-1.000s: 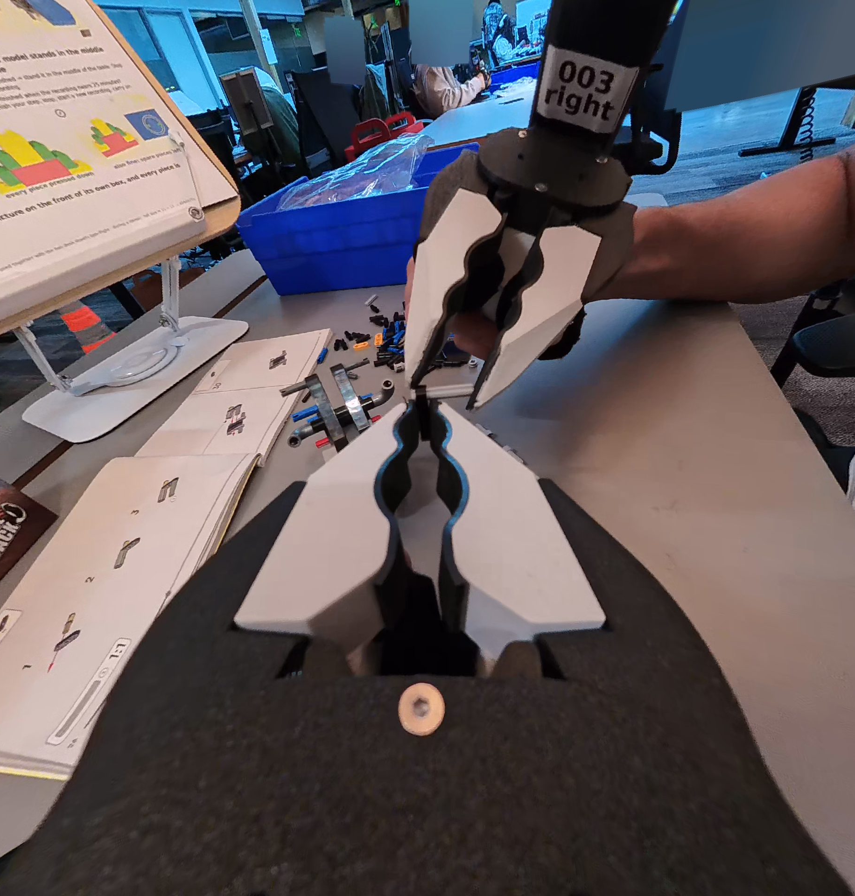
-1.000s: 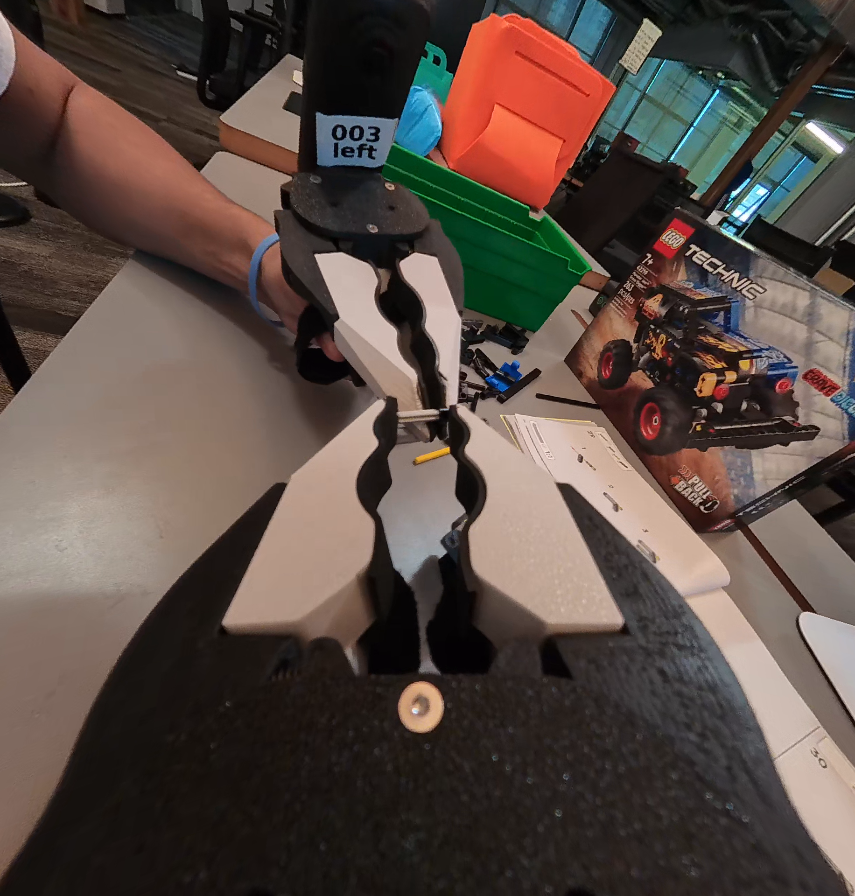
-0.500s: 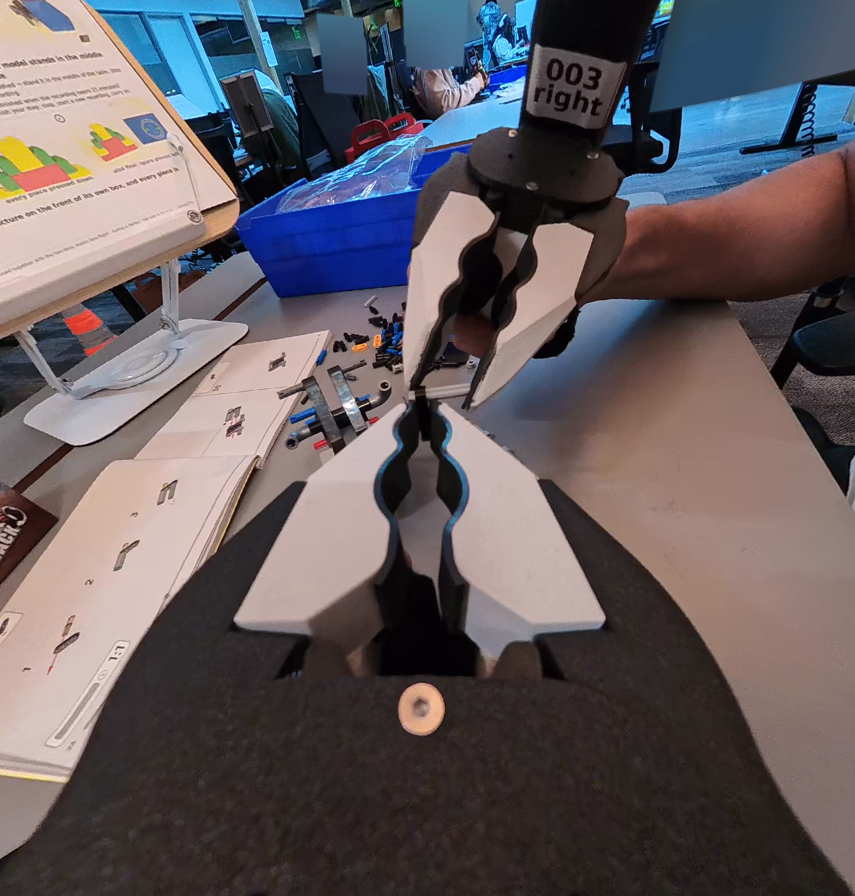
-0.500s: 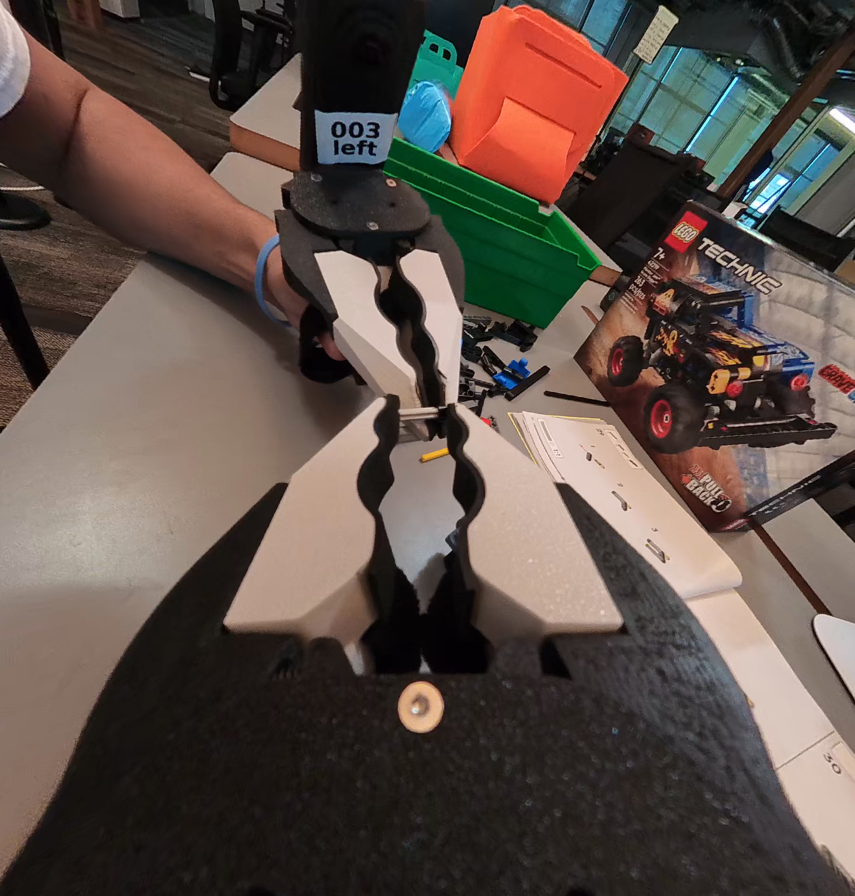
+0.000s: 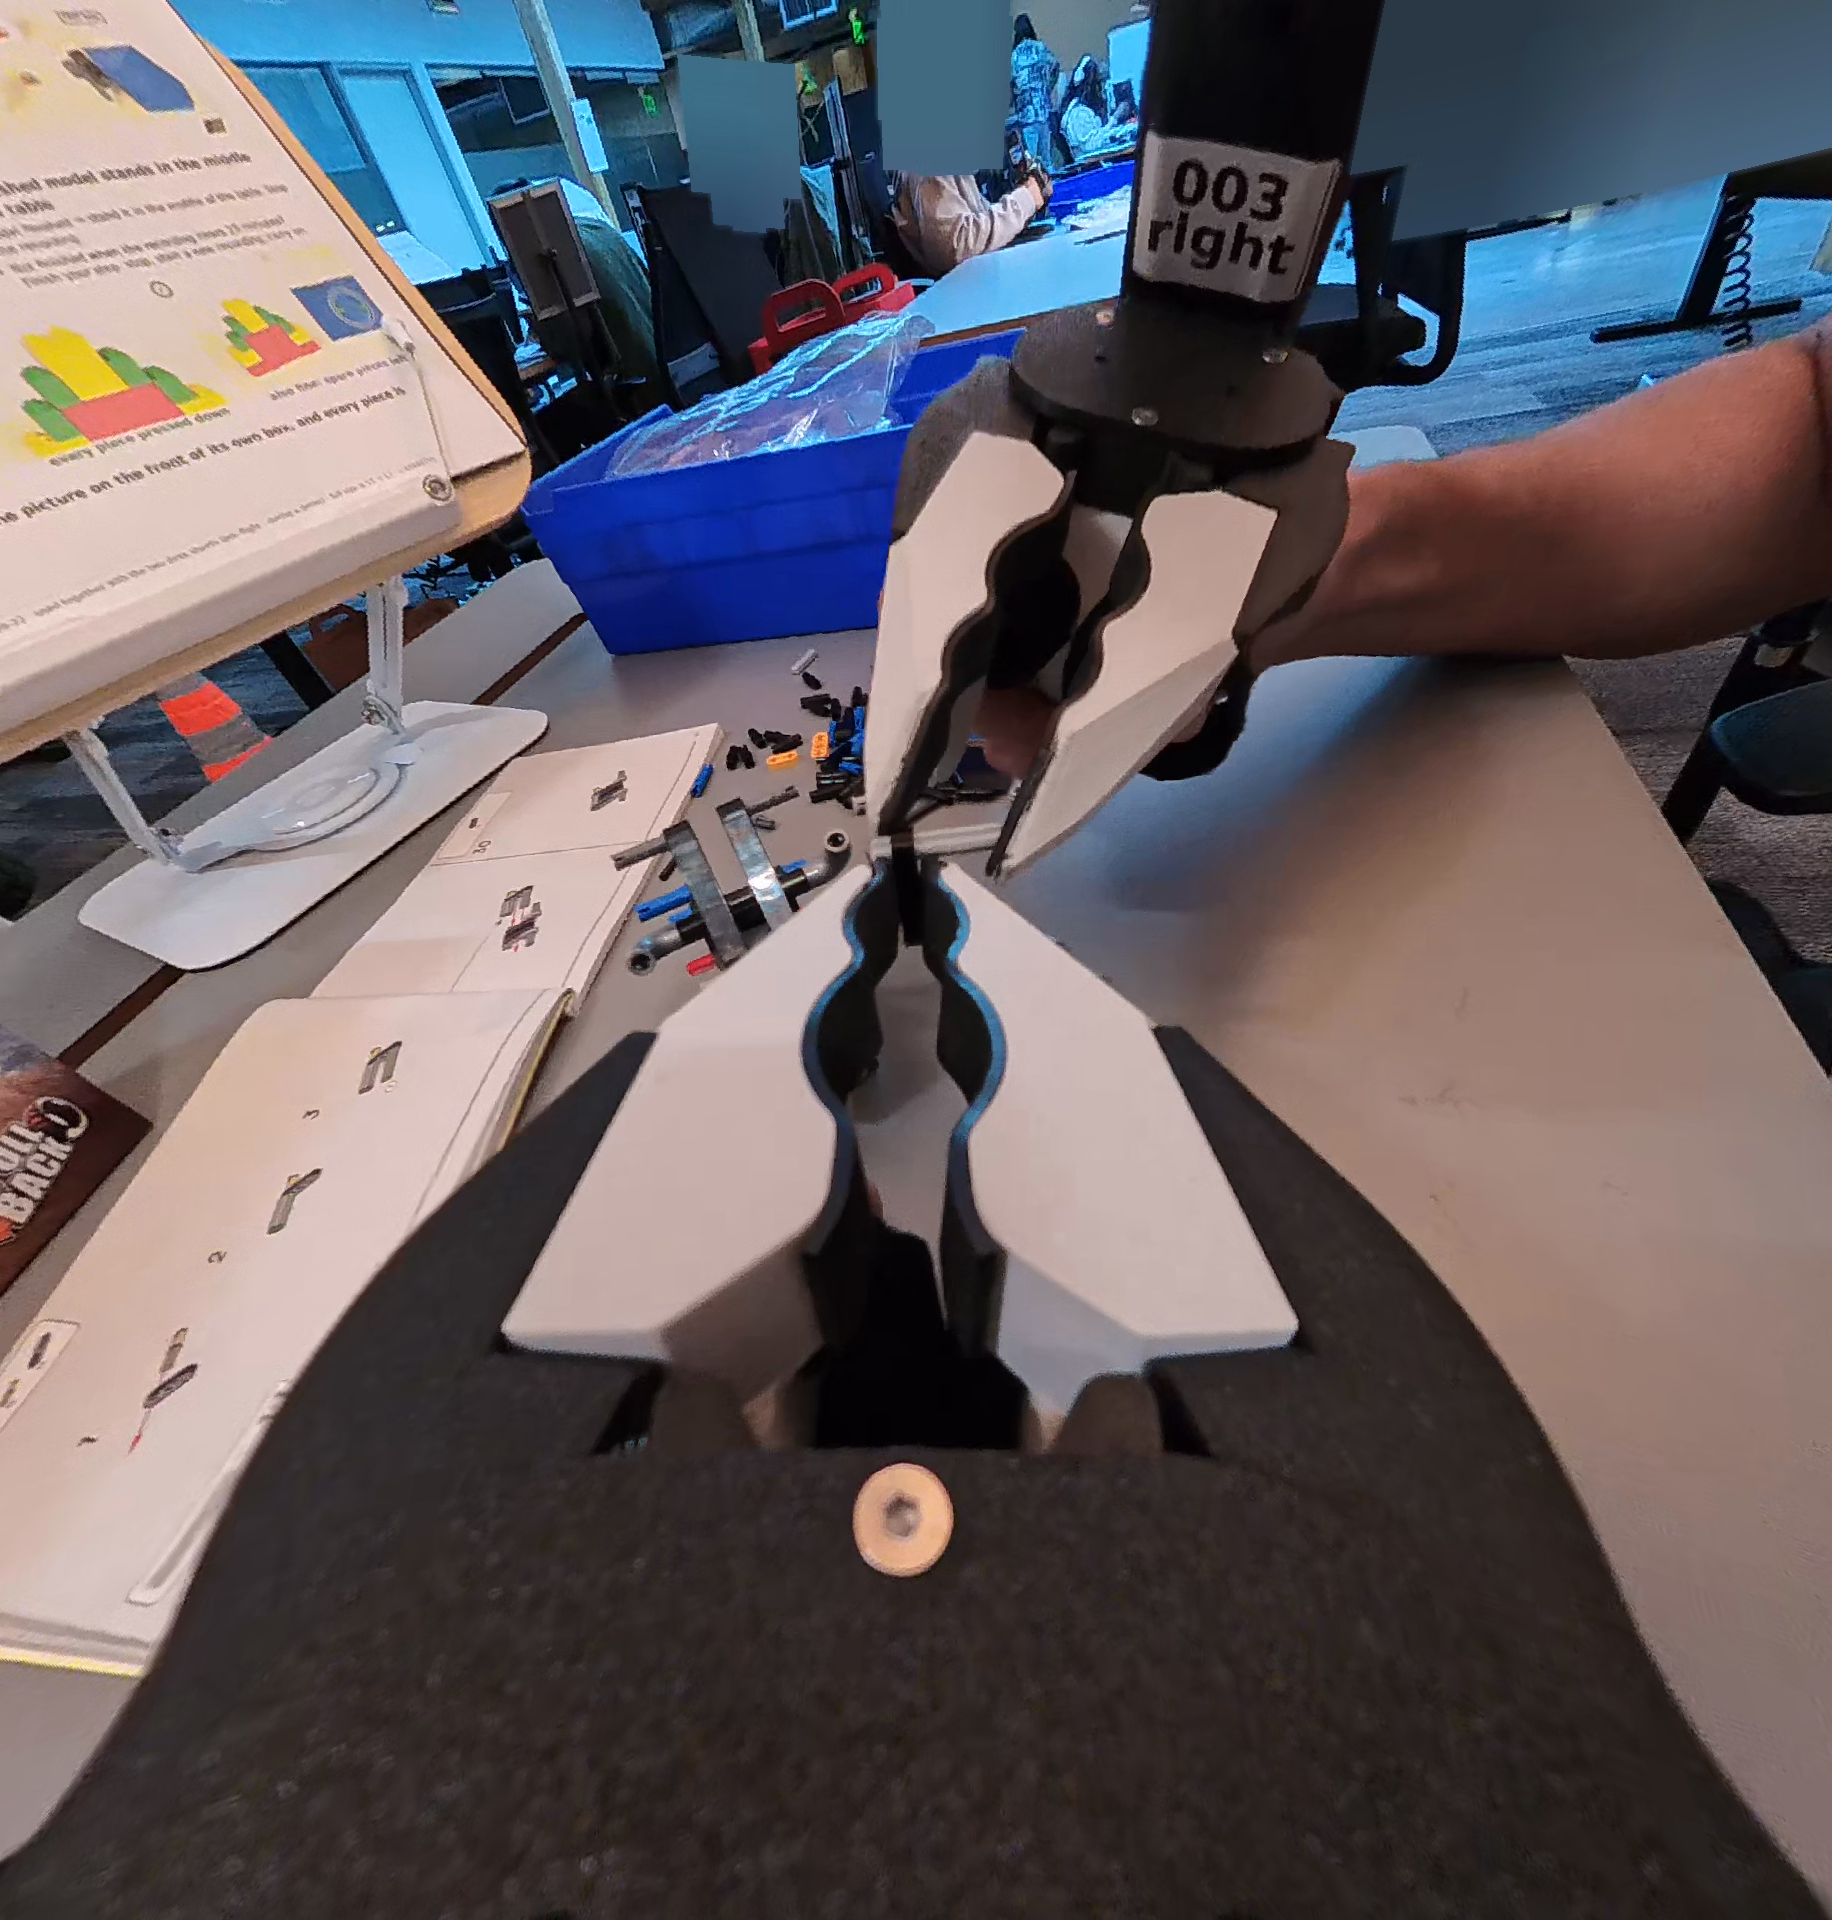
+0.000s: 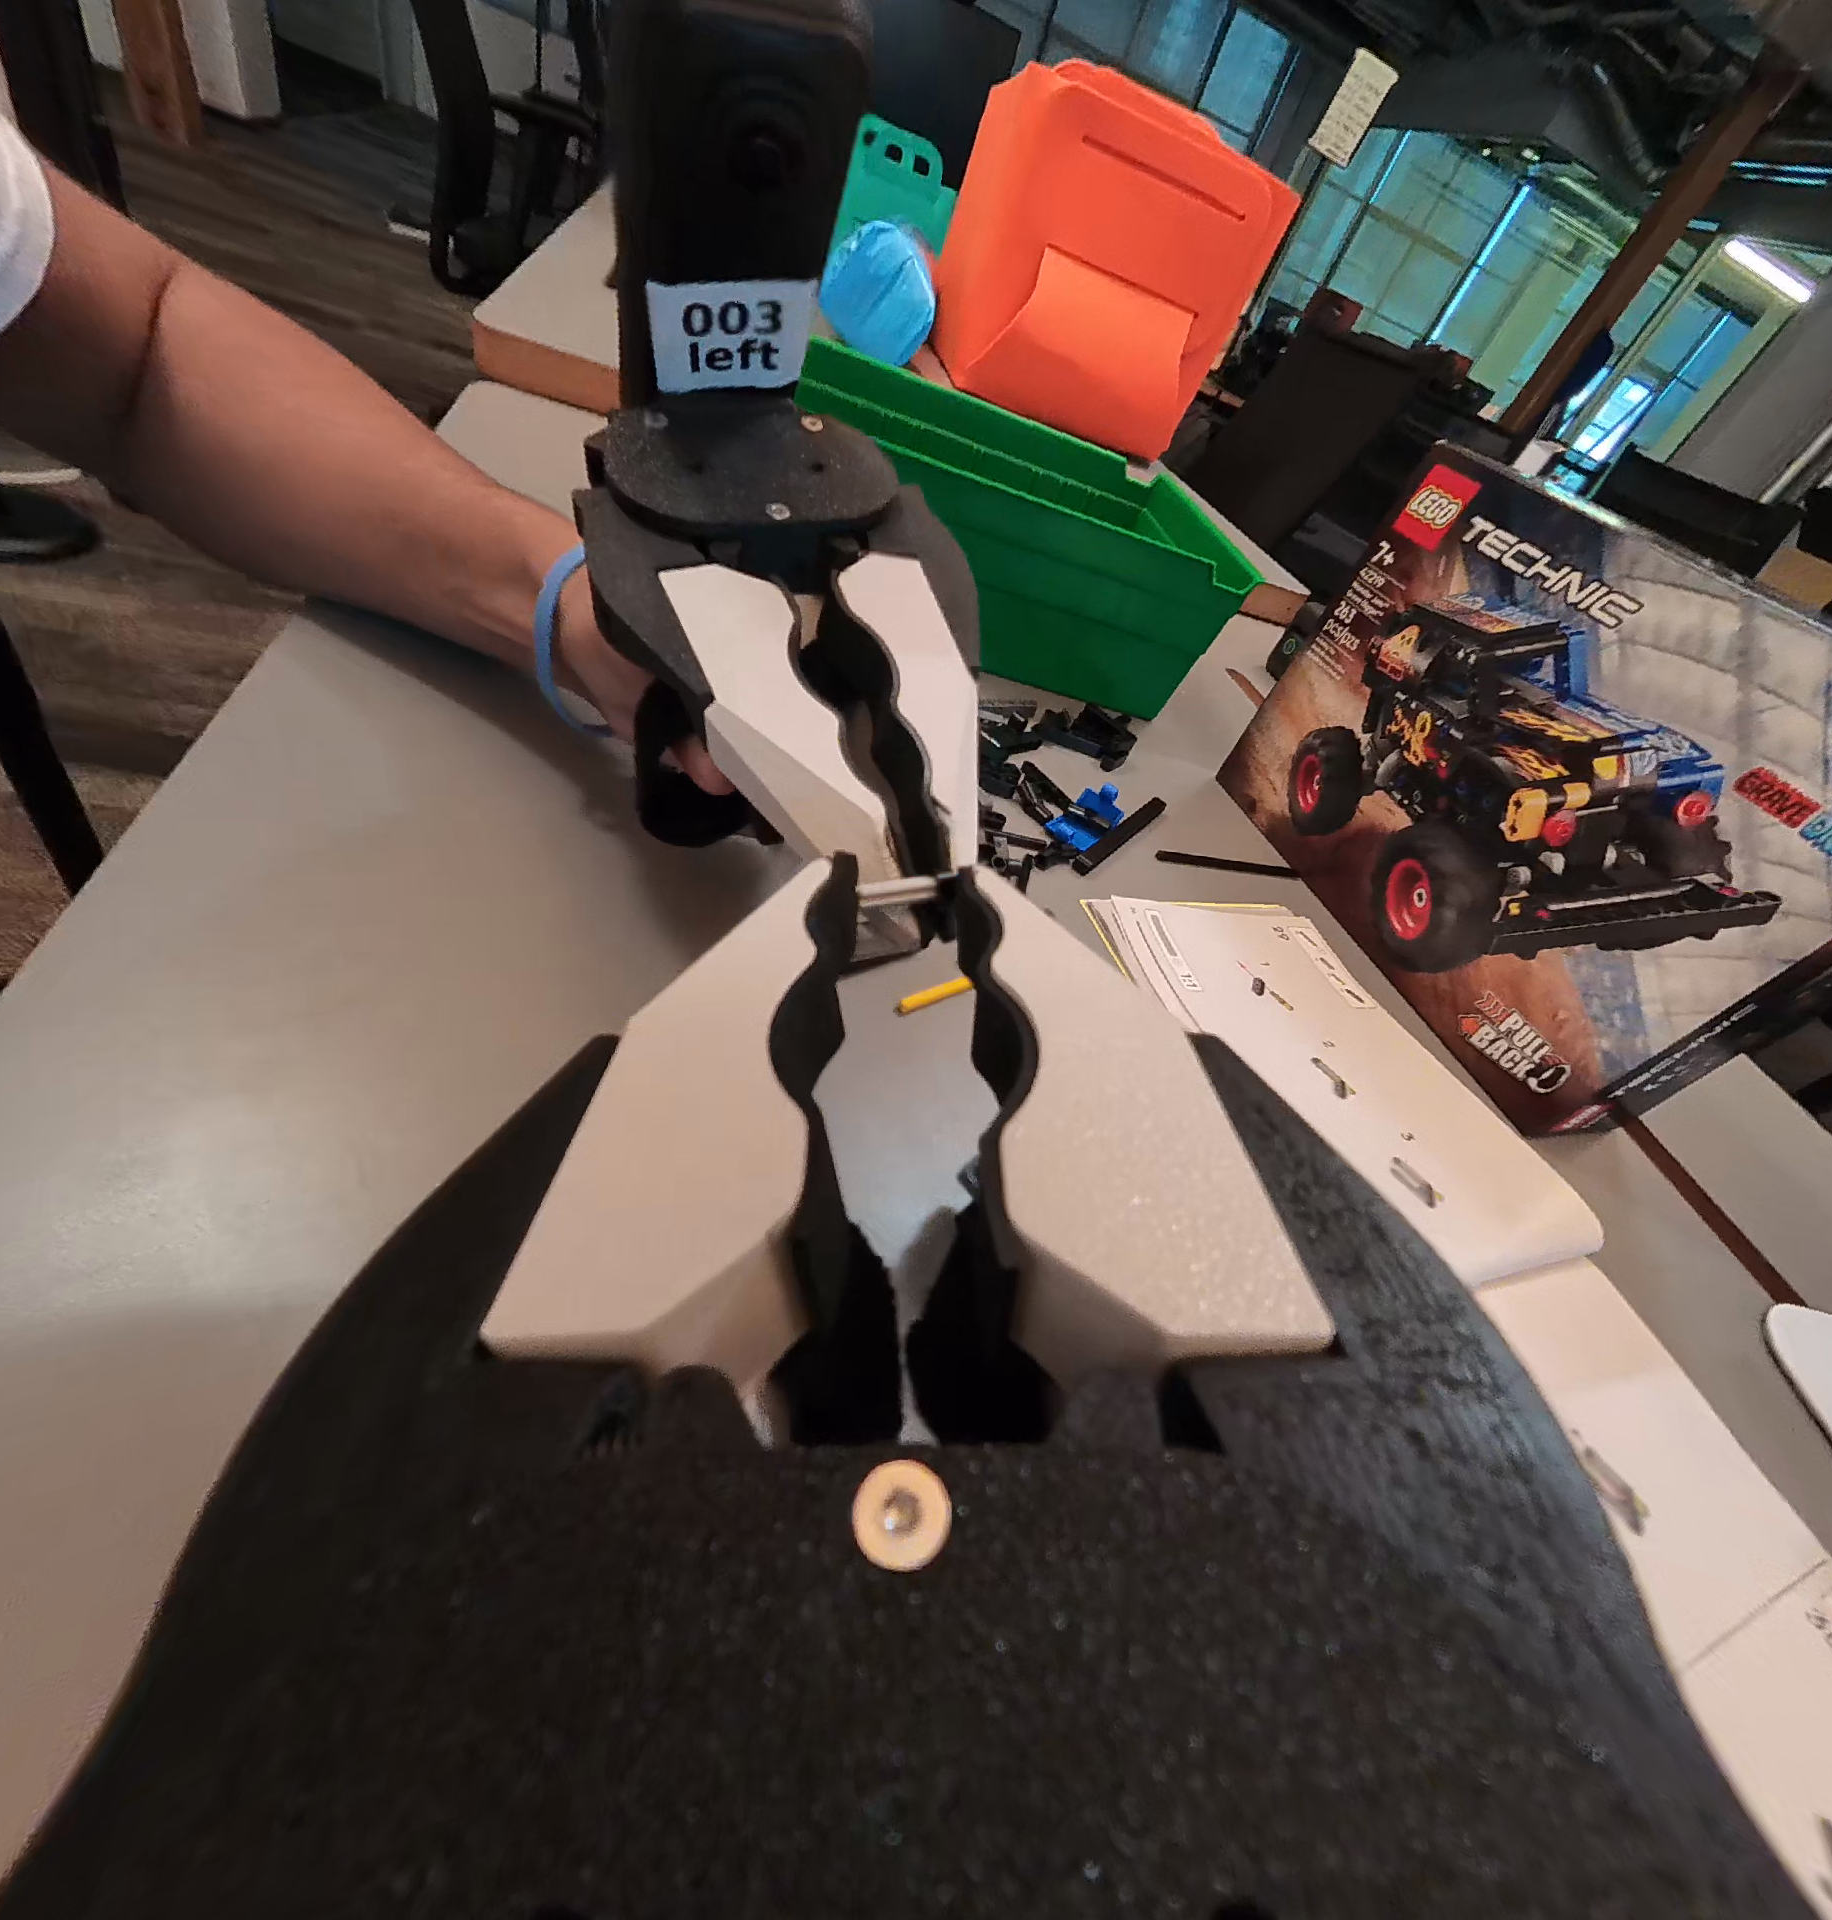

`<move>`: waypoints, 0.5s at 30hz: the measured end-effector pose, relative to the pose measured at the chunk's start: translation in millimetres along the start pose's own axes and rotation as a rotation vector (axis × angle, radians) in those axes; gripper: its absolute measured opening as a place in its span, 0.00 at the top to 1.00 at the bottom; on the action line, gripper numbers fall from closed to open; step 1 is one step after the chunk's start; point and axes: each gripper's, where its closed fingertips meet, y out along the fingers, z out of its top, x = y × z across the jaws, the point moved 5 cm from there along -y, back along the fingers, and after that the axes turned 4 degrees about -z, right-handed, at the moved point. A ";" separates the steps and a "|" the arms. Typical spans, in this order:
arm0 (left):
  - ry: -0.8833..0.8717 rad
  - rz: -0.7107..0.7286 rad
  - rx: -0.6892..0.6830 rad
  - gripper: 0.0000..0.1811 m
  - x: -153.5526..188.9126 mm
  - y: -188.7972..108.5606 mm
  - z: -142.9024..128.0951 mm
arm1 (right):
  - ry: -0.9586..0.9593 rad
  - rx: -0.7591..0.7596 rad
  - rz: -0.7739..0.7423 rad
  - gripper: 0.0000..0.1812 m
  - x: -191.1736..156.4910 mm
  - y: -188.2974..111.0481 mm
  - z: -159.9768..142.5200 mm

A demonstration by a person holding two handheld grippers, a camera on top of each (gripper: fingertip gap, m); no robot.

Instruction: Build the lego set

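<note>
My left gripper (image 5: 904, 883) is shut on a small black piece (image 5: 907, 902) and held above the table. My right gripper (image 6: 899, 883) is shut on a short grey axle (image 6: 896, 890), which lies crosswise between its fingertips. The two grippers meet tip to tip, and the axle (image 5: 938, 837) touches the black piece. The right gripper (image 5: 938, 844) points down from the top of the left wrist view, and the left gripper (image 6: 927, 857) does the same in the right wrist view. A partly built grey-beam assembly (image 5: 725, 894) with blue and black pins lies on the table.
Loose small pieces (image 5: 829, 738) lie before a blue bin (image 5: 746, 530). Open instruction booklets (image 5: 268, 1195) and a board on a stand (image 5: 164, 364) are at the left. The right wrist view shows a green bin (image 6: 1047, 561), an orange box (image 6: 1099, 291), the set's box (image 6: 1566, 769) and a yellow axle (image 6: 933, 994). My two grippers' fingertips are within a few centimetres of each other.
Both grippers have stayed tip to tip and kept their grips. The pair has shifted only slightly.
</note>
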 end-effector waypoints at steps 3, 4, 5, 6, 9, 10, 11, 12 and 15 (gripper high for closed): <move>0.082 0.036 -0.023 0.99 -2.2 -1.6 -0.3 | 0.063 0.031 -0.009 0.91 5.9 -6.8 4.2; 0.128 0.061 -0.045 0.99 -4.1 -2.7 -2.2 | 0.112 0.072 -0.012 0.91 10.8 -12.4 8.9; 0.151 0.075 -0.050 1.00 -5.0 -3.7 -1.9 | 0.176 0.106 -0.007 0.91 16.7 -17.7 12.6; 0.160 0.081 -0.051 0.99 -5.0 -4.0 -0.8 | 0.248 0.121 -0.004 0.91 23.8 -22.2 13.6; 0.229 0.116 -0.082 0.99 -4.6 -2.8 -3.5 | 0.419 0.128 -0.003 0.87 42.2 -28.8 6.4; 0.247 0.126 -0.093 0.99 -4.7 -1.9 -5.3 | 0.462 0.120 -0.022 0.87 48.0 -29.4 1.9; 0.253 0.132 -0.103 0.99 -5.1 -1.0 -7.1 | 0.495 0.107 -0.039 0.87 53.1 -29.8 -2.7; 0.250 0.136 -0.104 0.99 -5.7 -0.6 -8.3 | 0.519 0.097 -0.060 0.87 58.2 -30.5 -6.6; 0.220 0.158 -0.095 0.99 -10.1 -0.8 -10.1 | 0.561 0.020 -0.193 0.88 75.7 -34.6 -23.0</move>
